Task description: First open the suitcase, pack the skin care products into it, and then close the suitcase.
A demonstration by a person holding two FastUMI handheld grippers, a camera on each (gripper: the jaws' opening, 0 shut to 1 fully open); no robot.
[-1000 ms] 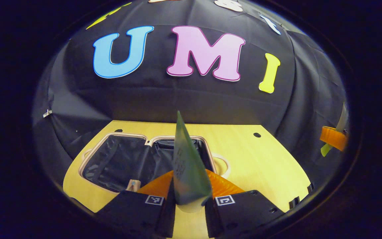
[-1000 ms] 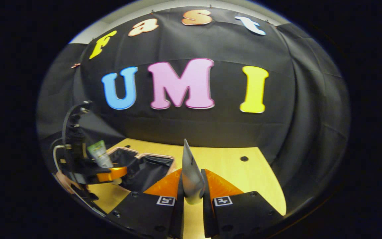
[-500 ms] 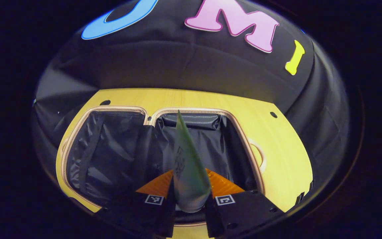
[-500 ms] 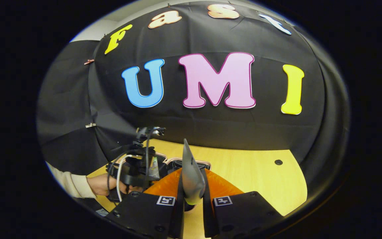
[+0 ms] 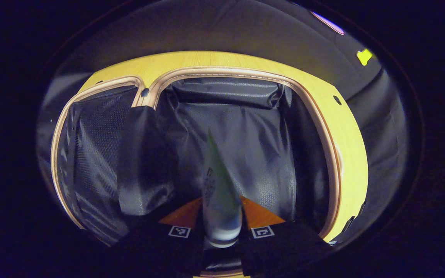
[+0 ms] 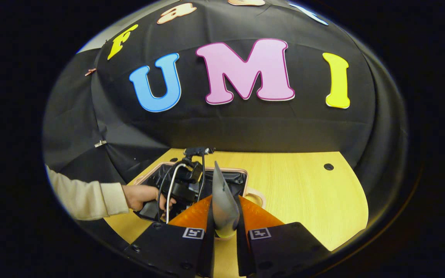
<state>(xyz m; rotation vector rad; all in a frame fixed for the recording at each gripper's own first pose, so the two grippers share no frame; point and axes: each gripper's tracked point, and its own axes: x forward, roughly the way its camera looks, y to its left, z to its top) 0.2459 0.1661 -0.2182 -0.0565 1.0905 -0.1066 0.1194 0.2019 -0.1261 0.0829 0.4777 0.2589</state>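
The suitcase [image 5: 336, 154] lies open on the yellow table, its pale rim framing two halves lined in dark fabric. In the left gripper view, my left gripper [image 5: 221, 216] is shut on a green skin care tube [image 5: 218, 189] and hangs low over the right half's lining. In the right gripper view, my right gripper [image 6: 224, 222] is shut on a silver-grey skin care tube [image 6: 222, 202] above the table, just in front of the suitcase [image 6: 245, 172]. Farther off in that view, a hand [image 6: 139, 195] holds the left gripper over the suitcase.
The yellow table [image 6: 303, 193] extends to the right of the suitcase, with small round holes [image 6: 328, 166] near its back edge. The black cloth wall stands right behind the table. A cream sleeve [image 6: 83, 199] reaches in from the left.
My left gripper has tipped down and moved in over the suitcase's right half with the green tube. The right gripper has drifted slightly toward the suitcase with its tube.
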